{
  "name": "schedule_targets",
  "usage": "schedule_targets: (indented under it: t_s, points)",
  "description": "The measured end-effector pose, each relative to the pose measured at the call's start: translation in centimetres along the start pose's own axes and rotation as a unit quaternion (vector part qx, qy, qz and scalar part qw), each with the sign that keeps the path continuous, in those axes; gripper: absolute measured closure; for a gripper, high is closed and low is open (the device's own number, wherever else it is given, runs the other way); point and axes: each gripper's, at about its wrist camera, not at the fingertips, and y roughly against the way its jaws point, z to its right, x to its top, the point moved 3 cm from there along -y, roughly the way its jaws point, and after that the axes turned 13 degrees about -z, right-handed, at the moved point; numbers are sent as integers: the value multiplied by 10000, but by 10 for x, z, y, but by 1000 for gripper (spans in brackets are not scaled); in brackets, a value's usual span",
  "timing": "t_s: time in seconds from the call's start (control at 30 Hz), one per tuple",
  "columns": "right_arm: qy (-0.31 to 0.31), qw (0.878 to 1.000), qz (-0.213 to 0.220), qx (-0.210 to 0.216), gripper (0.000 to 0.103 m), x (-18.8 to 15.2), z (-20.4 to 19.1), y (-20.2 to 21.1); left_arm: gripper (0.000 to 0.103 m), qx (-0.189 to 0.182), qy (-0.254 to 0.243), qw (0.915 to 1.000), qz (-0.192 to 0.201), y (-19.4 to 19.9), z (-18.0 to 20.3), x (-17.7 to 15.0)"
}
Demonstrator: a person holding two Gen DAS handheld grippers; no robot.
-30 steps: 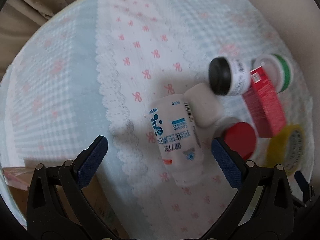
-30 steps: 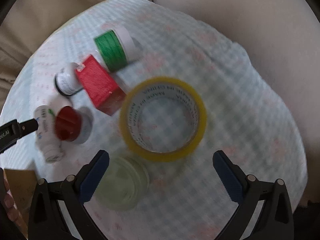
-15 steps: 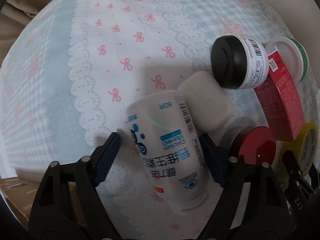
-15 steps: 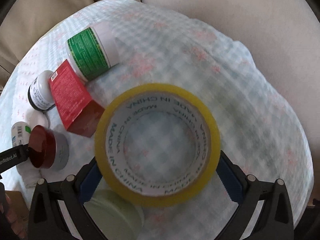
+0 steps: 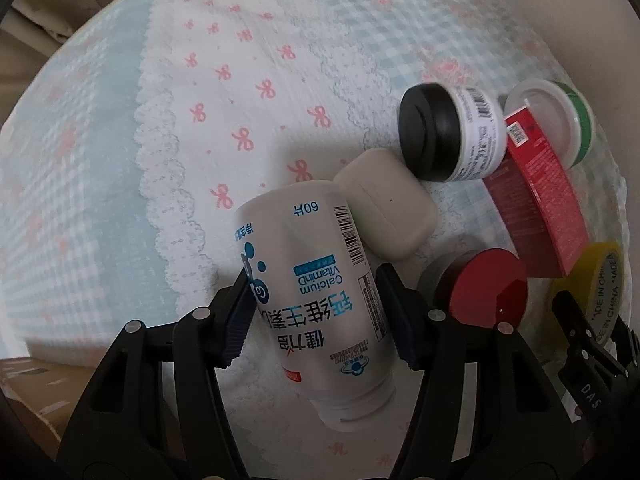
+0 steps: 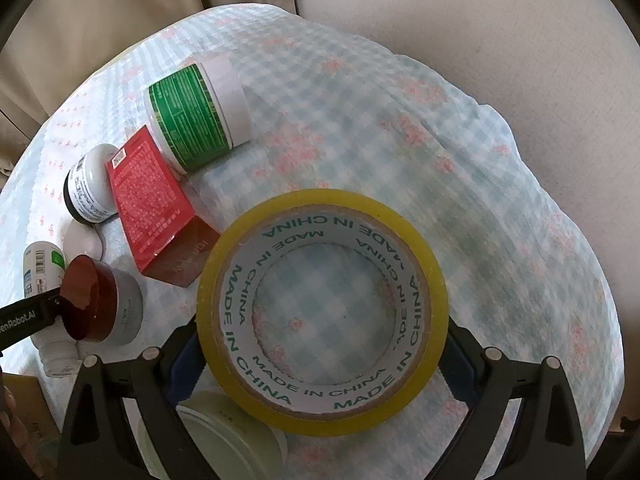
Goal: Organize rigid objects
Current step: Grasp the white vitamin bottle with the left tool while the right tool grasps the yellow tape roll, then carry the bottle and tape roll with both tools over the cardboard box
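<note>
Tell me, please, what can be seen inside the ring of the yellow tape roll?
Inside the yellow tape roll, only the checked tablecloth shows through the hole. Whatever lies beneath the roll's band is covered.

In the left wrist view, bare tablecloth point(image 5: 120, 160) fills the upper left, while jars and a red box point(image 5: 536, 208) crowd the right. In the right wrist view, cloth lies bare at right; a green-labelled jar point(image 6: 196, 116) blocks the upper left.
</note>
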Motion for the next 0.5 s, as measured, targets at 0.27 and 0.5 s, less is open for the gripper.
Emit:
schedule_targets:
  t_s: [0.27,0.5]
  points:
    - [129,9994,279,157,7,-5,-1,30,48,-63,87,9990,427,47,-13,-16]
    - [330,9961,755,300,7,-13,-2,105,48,-202,327,9953,893,127,-34,-43]
